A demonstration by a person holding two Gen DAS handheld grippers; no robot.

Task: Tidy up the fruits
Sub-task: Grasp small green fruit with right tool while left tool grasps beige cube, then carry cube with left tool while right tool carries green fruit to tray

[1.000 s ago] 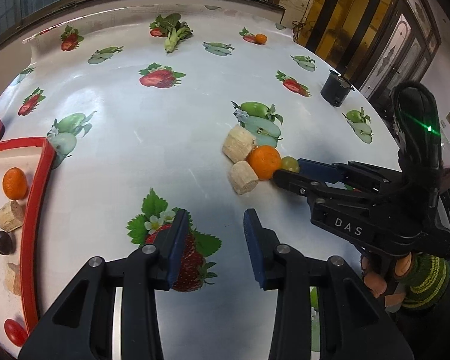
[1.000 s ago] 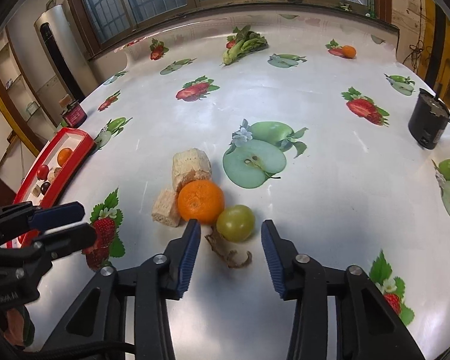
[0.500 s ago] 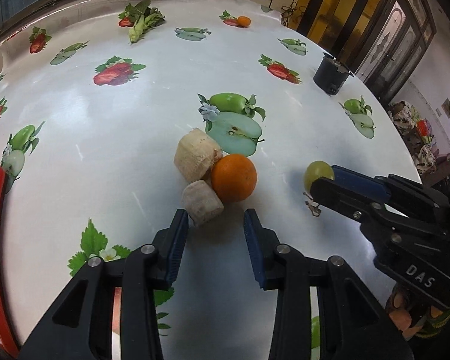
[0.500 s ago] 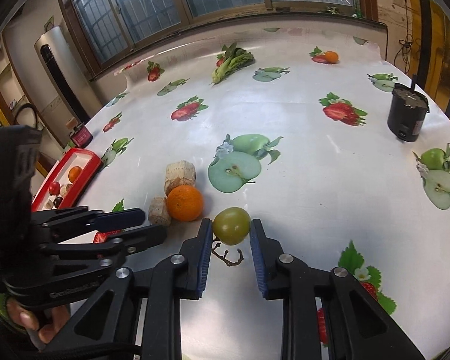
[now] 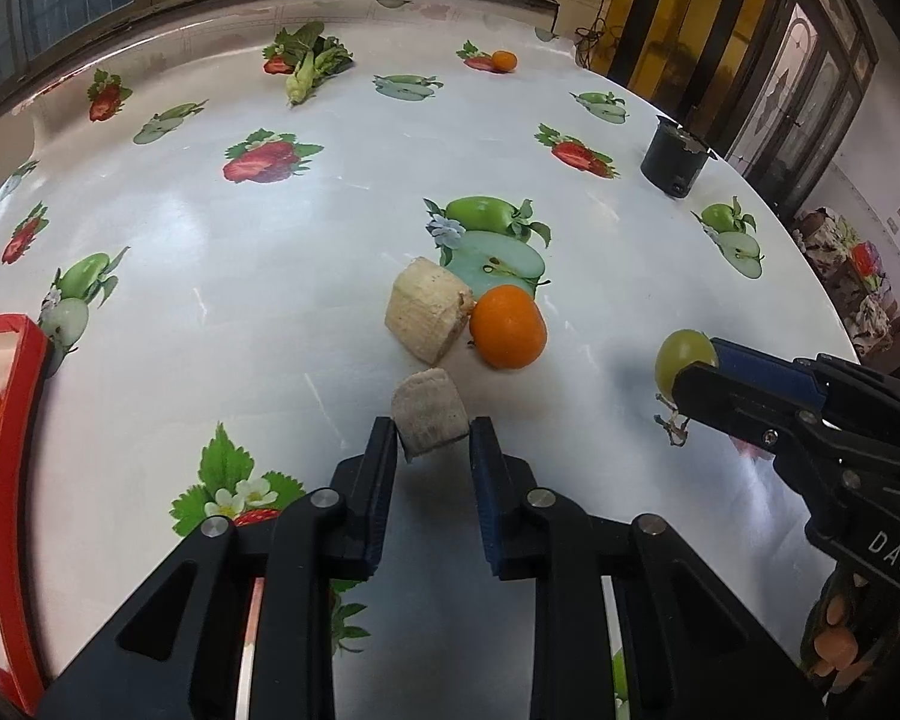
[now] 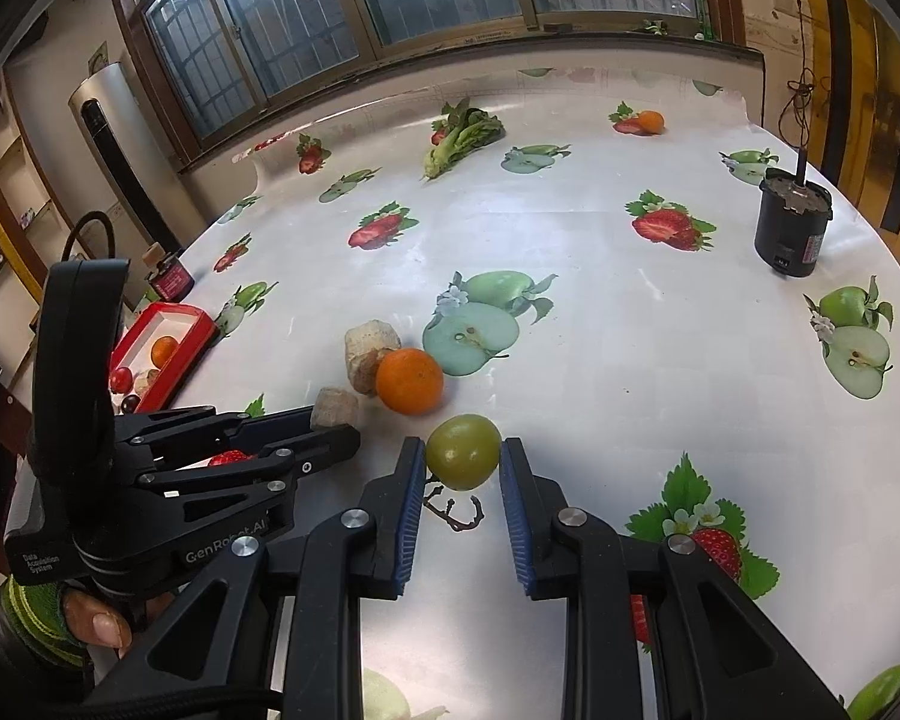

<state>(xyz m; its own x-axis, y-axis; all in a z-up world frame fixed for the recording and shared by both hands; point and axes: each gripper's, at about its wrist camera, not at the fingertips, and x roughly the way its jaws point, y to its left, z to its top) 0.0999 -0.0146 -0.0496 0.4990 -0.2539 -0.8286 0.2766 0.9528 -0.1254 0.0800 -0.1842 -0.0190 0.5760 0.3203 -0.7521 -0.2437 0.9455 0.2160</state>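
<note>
My left gripper (image 5: 433, 438) is closing on a small beige fruit chunk (image 5: 429, 414); its pads touch the chunk's two sides at the table. The right gripper (image 6: 462, 459) is shut on a green round fruit (image 6: 463, 451), held a little above the tablecloth. A bare stem (image 6: 453, 510) lies under it. An orange (image 5: 508, 327) and a bigger beige chunk (image 5: 426, 315) sit together just beyond the small chunk. In the left wrist view the right gripper (image 5: 696, 369) holds the green fruit (image 5: 684, 354) at the right.
A red tray (image 5: 12, 327) with an orange and other pieces sits at the table's left edge. A black cylinder (image 6: 792, 228) stands far right, and a small red jar (image 6: 171, 282) is behind the tray. The tablecloth carries printed fruit pictures. A hand (image 6: 90, 618) holds the left gripper.
The left gripper came up to the small beige chunk and closed on it. The right gripper closed on the green fruit and lifted it off its stem, away from the orange.
</note>
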